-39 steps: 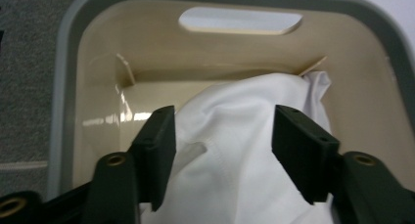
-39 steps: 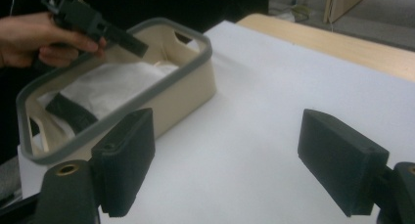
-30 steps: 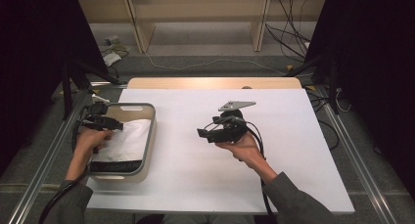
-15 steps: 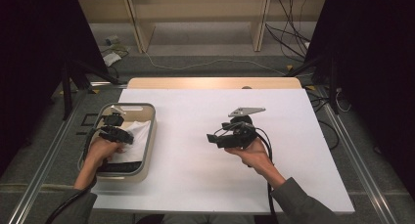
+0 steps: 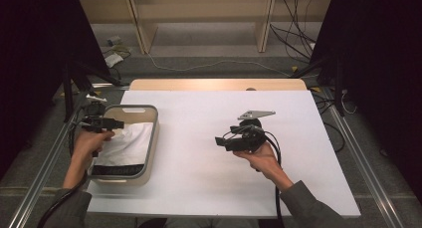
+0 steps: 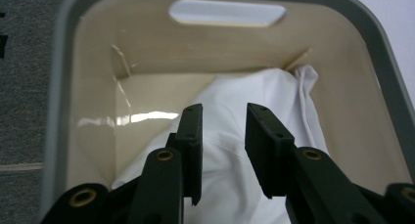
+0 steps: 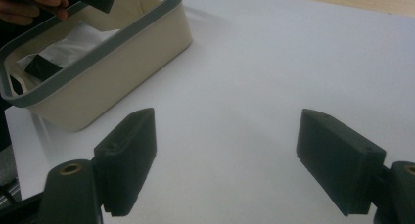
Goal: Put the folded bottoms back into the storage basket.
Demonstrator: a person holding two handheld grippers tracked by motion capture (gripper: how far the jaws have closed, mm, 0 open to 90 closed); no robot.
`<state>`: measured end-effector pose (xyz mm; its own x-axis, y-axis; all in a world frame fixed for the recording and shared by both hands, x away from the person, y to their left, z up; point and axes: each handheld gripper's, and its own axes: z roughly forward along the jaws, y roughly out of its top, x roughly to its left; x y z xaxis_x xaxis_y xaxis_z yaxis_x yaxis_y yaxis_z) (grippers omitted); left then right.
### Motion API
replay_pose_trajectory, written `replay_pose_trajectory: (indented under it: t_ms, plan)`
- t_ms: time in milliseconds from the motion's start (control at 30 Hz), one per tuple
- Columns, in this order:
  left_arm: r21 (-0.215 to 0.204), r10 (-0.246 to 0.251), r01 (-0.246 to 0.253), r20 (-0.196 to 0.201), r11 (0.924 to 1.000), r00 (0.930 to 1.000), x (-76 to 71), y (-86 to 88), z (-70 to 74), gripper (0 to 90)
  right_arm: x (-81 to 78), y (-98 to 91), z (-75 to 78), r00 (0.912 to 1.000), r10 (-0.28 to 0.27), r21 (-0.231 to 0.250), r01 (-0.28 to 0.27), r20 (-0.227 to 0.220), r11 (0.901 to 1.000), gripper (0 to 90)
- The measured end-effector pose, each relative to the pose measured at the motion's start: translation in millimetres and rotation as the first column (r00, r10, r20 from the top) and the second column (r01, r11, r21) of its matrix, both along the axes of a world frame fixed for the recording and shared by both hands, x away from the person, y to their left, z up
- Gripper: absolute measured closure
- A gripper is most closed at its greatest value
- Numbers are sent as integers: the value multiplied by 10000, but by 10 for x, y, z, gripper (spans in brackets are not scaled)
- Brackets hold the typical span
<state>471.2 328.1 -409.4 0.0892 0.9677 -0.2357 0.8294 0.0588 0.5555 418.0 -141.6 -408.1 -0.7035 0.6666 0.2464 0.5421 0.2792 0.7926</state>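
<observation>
High view shows the left gripper now lifted to the far left rim of the cream basket, whereas half a second ago it was lower, down over the white cloth inside; its jaws have just been opening. Left gripper view has them a narrow gap apart above the cloth, with nothing pinched between them, so the cloth appears released and lies bunched in the basket, toward its right wall. That suggests the placing step is done. The right gripper hovers over the bare white bench, well right of the basket, jaws spread wide and holding nothing in the right gripper view.
</observation>
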Motion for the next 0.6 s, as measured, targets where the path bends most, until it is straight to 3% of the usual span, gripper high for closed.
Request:
replay_pose_trajectory:
  t_ms: [200, 333, 467, 533, 600]
  plan:
    - [334, 294, -270, -742, 9991, 9968, 144, 8, -198, 629, -8, 7, -31, 9999, 82, -24, -82, -88, 10000, 238]
    - [471, 464, -418, -1015, 9980, 9938, 177, -10, -281, 596, -4, 5, -36, 9999, 96, 5, -96, -115, 10000, 237]
    - [490, 308, -237, -1484, 9985, 9884, 213, -64, -396, 584, 1, 3, -49, 9998, 76, 22, -76, -209, 10000, 238]
    - [501, 279, -201, -1600, 9985, 9867, 221, -88, -439, 650, 1, 5, -54, 9998, 76, 12, -76, -210, 10000, 239]
    - [578, 272, -180, -1624, 9982, 9863, 222, -106, -468, 785, 2, 3, -56, 9998, 80, -4, -80, -209, 10000, 239]
